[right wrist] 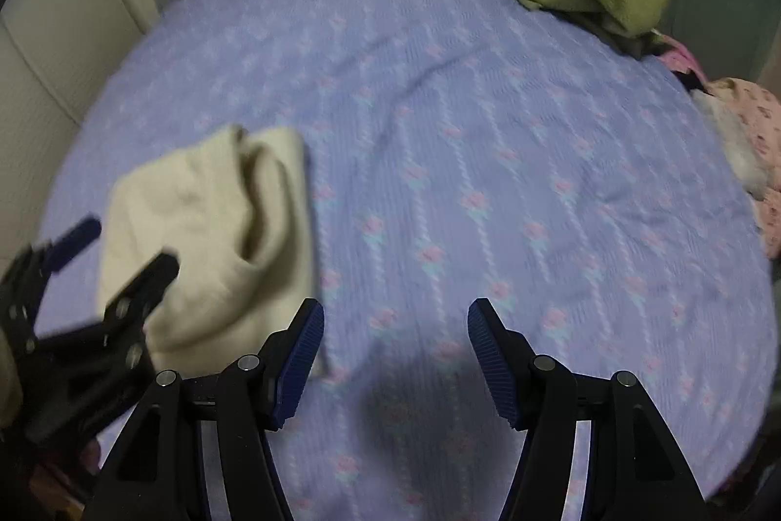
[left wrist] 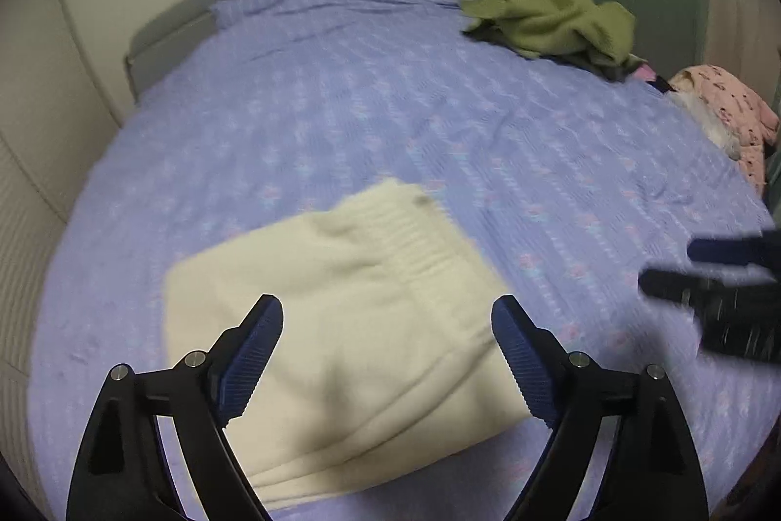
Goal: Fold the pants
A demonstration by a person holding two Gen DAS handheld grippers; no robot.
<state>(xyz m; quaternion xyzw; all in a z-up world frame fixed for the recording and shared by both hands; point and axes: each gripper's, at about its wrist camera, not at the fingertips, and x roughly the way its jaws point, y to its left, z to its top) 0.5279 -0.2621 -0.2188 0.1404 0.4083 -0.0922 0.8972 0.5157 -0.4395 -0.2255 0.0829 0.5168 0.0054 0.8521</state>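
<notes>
The bed (left wrist: 341,106) with its purple flowered sheet fills both views. The cream pants (left wrist: 341,325) lie folded on it near you. Your left gripper (left wrist: 388,316) hangs above them, jaws wide and empty. Your right gripper (right wrist: 395,318) is open over bare sheet, beside the pants. A green garment (left wrist: 551,15) lies far off.

Pants (left wrist: 341,316): cream cloth, soft, ribbed waistband.
Bed cover (left wrist: 341,106): lilac woven cloth, matt, floral print.
Left gripper (left wrist: 388,325): matt black plastic, ridged blue pads, shiny metal pins.
Green garment (left wrist: 551,15): fuzzy knit cloth.
</notes>
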